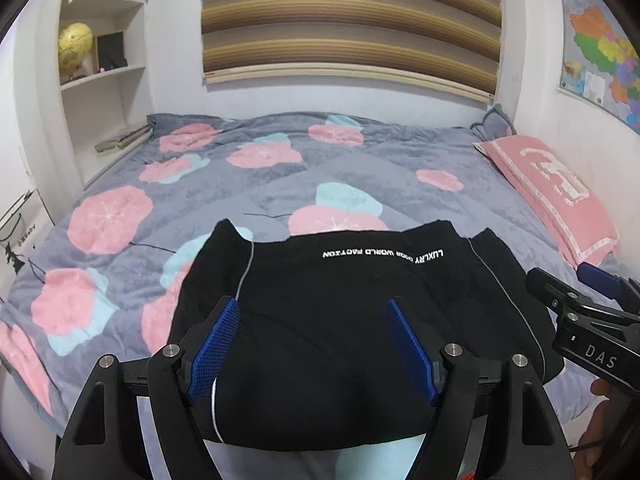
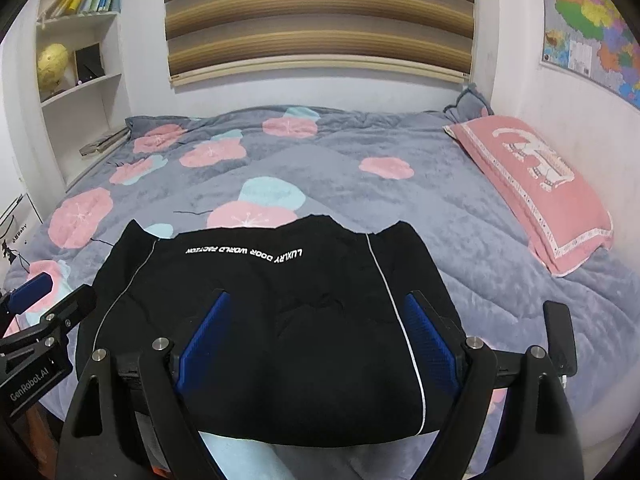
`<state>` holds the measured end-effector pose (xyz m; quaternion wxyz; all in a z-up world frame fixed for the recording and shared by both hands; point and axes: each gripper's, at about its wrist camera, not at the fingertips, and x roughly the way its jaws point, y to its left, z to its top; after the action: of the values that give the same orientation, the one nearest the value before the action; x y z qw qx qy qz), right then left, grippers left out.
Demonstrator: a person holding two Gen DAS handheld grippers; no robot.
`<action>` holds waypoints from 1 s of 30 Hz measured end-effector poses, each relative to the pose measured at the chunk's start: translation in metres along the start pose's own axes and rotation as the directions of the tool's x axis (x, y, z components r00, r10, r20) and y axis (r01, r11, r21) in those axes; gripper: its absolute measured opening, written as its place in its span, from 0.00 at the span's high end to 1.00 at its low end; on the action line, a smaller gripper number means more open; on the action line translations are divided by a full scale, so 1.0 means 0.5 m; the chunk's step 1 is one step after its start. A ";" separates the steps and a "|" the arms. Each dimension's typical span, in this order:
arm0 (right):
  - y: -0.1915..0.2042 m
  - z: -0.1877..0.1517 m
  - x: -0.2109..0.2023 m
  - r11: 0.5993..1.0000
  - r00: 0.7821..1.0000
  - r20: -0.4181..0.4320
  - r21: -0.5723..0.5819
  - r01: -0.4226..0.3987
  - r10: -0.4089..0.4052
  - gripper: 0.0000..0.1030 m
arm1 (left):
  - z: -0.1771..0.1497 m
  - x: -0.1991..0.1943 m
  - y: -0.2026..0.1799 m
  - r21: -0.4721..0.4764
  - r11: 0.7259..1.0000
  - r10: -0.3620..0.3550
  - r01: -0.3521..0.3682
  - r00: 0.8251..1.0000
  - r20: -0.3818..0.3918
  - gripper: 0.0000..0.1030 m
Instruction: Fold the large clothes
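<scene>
A black garment (image 1: 352, 312) with white lettering and thin grey piping lies folded into a compact rectangle on the near edge of the bed; it also shows in the right wrist view (image 2: 280, 320). My left gripper (image 1: 314, 308) is open, its blue pads spread above the garment's left part, holding nothing. My right gripper (image 2: 316, 304) is open above the garment's right part, also empty. The right gripper shows at the right edge of the left wrist view (image 1: 576, 288), and the left gripper at the left edge of the right wrist view (image 2: 48, 292).
The bed has a grey quilt (image 1: 280, 184) with pink and blue flowers. A pink pillow (image 1: 556, 192) lies at the right by the wall. White shelves (image 1: 104, 64) with a globe and books stand at the back left. A striped blind hangs behind.
</scene>
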<state>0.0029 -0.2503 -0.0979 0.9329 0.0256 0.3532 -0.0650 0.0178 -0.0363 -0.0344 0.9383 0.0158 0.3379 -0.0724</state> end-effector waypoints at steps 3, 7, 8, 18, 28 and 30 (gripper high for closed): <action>-0.001 -0.003 0.007 1.000 1.000 -0.009 -0.002 0.000 0.000 0.13 | -0.006 0.011 -0.008 0.009 1.000 -0.002 0.002 1.000 -0.020 0.25; -0.003 -0.005 0.011 1.000 1.000 -0.017 0.002 -0.006 0.006 0.13 | -0.012 0.016 -0.011 0.008 1.000 -0.001 0.001 1.000 -0.029 0.25; -0.003 -0.005 0.012 1.000 1.000 -0.019 0.001 -0.006 0.006 0.13 | -0.012 0.016 -0.010 0.007 1.000 0.002 -0.002 1.000 -0.028 0.25; 0.005 -0.010 0.017 1.000 0.999 -0.031 -0.009 -0.009 0.009 0.13 | -0.014 0.022 -0.002 -0.007 1.000 0.017 -0.017 0.999 -0.033 0.25; 0.012 -0.013 0.016 1.000 0.999 -0.035 -0.020 -0.008 0.008 0.13 | -0.017 0.026 0.006 -0.027 0.999 0.034 -0.035 0.998 -0.043 0.25; 0.014 -0.013 0.016 1.000 0.999 -0.035 -0.020 -0.008 0.008 0.13 | -0.017 0.026 0.008 -0.033 0.999 0.038 -0.040 0.998 -0.041 0.25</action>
<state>0.0053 -0.2435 -0.1082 0.9271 0.0189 0.3700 -0.0573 0.0228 -0.0331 -0.0492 0.9326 0.0082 0.3576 -0.0480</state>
